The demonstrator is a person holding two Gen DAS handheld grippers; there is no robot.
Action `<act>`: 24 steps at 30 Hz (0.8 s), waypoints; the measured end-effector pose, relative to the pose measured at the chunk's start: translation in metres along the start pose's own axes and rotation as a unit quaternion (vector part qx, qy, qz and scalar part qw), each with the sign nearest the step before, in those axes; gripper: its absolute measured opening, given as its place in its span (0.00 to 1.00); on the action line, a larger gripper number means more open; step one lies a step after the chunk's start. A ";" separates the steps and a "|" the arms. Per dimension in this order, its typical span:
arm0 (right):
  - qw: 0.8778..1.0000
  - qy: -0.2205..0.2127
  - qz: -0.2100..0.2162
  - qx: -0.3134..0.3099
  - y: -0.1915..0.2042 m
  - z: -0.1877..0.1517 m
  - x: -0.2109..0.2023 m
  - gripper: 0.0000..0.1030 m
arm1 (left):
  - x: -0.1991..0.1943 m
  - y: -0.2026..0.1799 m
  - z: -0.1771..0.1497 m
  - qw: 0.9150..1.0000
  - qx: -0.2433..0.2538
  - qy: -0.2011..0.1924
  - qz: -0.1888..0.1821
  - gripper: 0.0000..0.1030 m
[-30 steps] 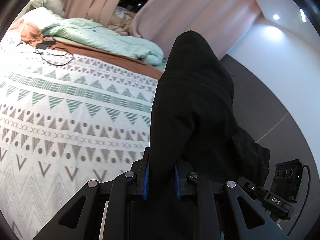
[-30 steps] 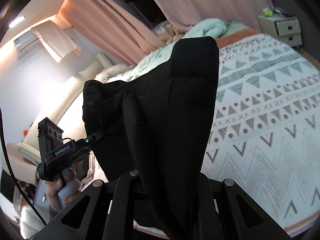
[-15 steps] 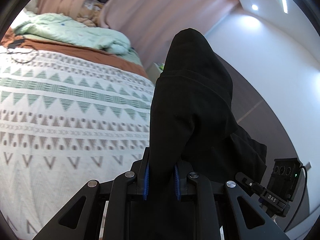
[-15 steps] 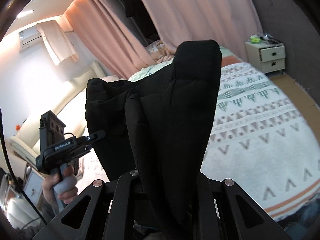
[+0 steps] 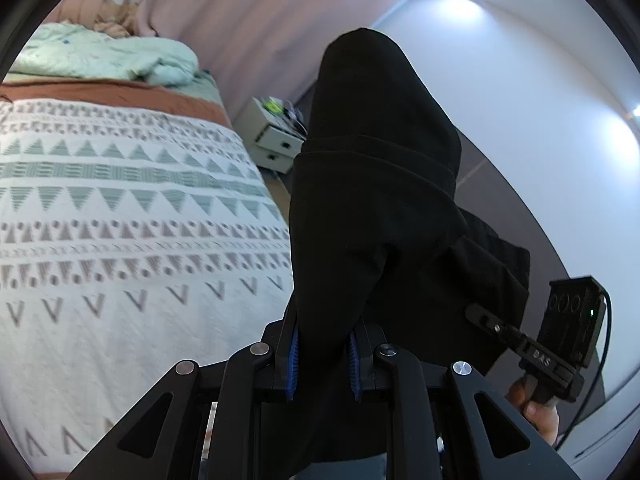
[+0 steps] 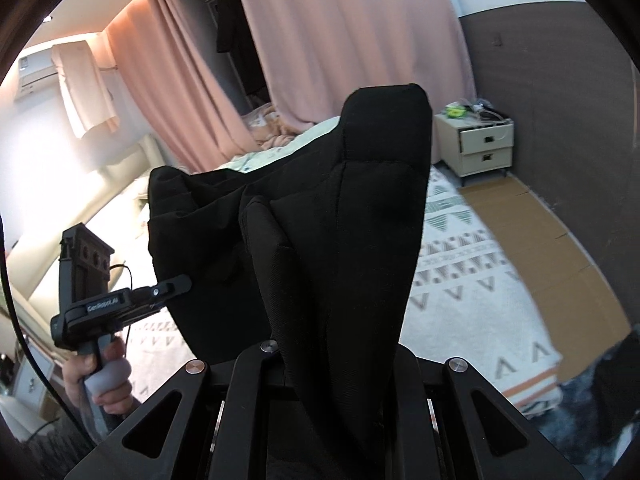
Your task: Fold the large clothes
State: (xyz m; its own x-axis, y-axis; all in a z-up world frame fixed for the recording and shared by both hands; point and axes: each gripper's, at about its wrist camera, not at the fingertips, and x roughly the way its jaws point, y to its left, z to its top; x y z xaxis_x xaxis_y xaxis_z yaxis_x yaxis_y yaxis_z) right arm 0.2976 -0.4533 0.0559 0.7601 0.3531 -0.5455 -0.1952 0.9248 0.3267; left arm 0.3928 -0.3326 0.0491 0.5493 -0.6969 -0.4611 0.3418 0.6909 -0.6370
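Note:
A large black garment (image 5: pixel 376 200) hangs bunched between both grippers, held up in the air beside the bed. My left gripper (image 5: pixel 322 354) is shut on one part of it, the cloth pinched between the blue pads (image 5: pixel 293 356). My right gripper (image 6: pixel 340 360) is shut on another part of the same garment (image 6: pixel 340 240), which drapes over its fingers and hides them. Each gripper shows in the other's view: the right one (image 5: pixel 476 312) at lower right, the left one (image 6: pixel 180 282) at lower left, both clamped on the cloth.
The bed with a white patterned cover (image 5: pixel 120 220) lies to the left and below. A mint duvet (image 5: pixel 100 60) is heaped at its far end. A white nightstand (image 6: pixel 474 144) stands by the dark wall. Cardboard (image 6: pixel 540 248) covers the floor beside the bed. Pink curtains (image 6: pixel 340 40) hang behind.
Both grippers have lifted and swung with the garment toward the right, away from the bed's head. The nightstand and floor have come into view. The grips have not changed.

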 end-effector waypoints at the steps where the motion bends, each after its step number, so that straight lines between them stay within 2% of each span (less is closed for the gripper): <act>1: 1.000 0.001 -0.006 -0.001 -0.003 0.000 -0.003 0.14 | 0.008 -0.006 -0.002 1.000 0.003 0.005 -0.003 0.19; 5: 1.000 0.007 -0.030 -0.007 -0.017 0.003 -0.012 0.14 | 0.038 -0.020 -0.005 1.000 0.010 0.023 -0.010 0.19; 10: 0.999 0.017 -0.048 0.001 -0.044 0.004 -0.003 0.14 | 0.082 -0.017 -0.004 0.999 -0.001 0.052 -0.016 0.19; 17: 0.996 0.044 -0.067 0.025 -0.089 0.011 0.040 0.14 | 0.162 0.012 0.004 0.995 -0.017 0.102 -0.016 0.19; 24: 0.991 0.080 -0.098 0.045 -0.157 0.020 0.095 0.14 | 0.245 0.054 0.018 0.989 -0.046 0.140 -0.012 0.19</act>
State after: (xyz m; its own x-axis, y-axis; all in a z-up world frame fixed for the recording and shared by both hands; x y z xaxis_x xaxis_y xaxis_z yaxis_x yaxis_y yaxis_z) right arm 0.4130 -0.5680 -0.0324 0.6687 0.1923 -0.7183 0.0082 0.9640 0.2658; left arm 0.5593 -0.4627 -0.0872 0.3049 -0.7478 -0.5898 0.2743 0.6620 -0.6975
